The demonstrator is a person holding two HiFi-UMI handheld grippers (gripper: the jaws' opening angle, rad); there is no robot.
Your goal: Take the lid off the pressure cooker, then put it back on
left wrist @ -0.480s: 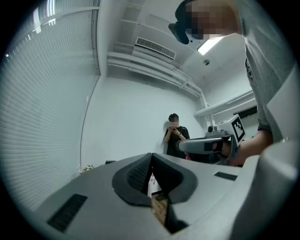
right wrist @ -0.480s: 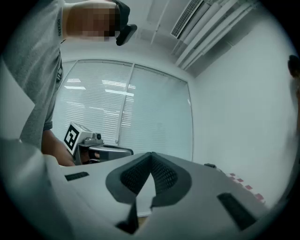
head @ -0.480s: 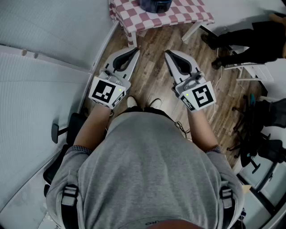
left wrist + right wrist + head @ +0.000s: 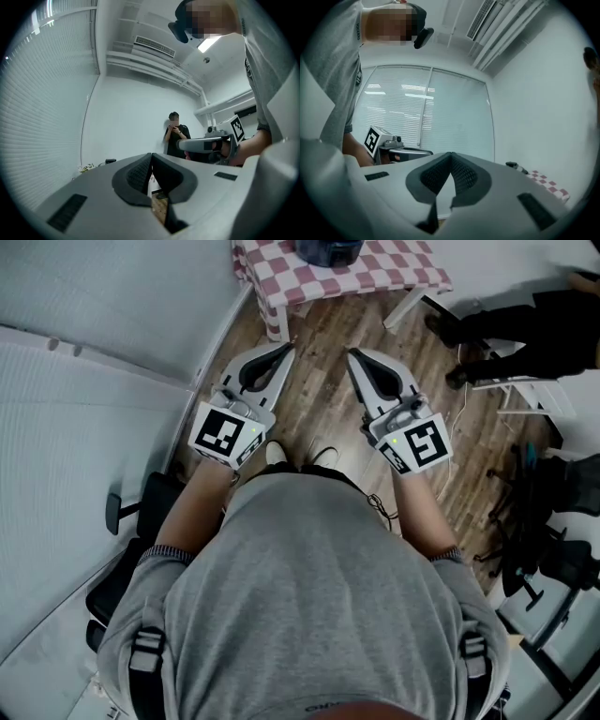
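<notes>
A dark blue pot (image 4: 325, 249) stands on a small table with a red-and-white checked cloth (image 4: 375, 273), at the top edge of the head view; only its lower part shows and no lid can be made out. My left gripper (image 4: 285, 349) and right gripper (image 4: 352, 353) hover side by side over the wooden floor, short of the table. Both are shut with nothing between the jaws. In the left gripper view the pads (image 4: 151, 155) meet at the tip. The right gripper (image 4: 451, 154) looks the same in its own view, with the checked cloth (image 4: 548, 183) low at the right.
A person in black (image 4: 174, 136) stands by the far wall. Another person's legs (image 4: 525, 329) and dark office chairs (image 4: 544, 521) crowd the right side. A black chair (image 4: 141, 512) sits at my left, beside a pale blind-covered wall (image 4: 84, 381).
</notes>
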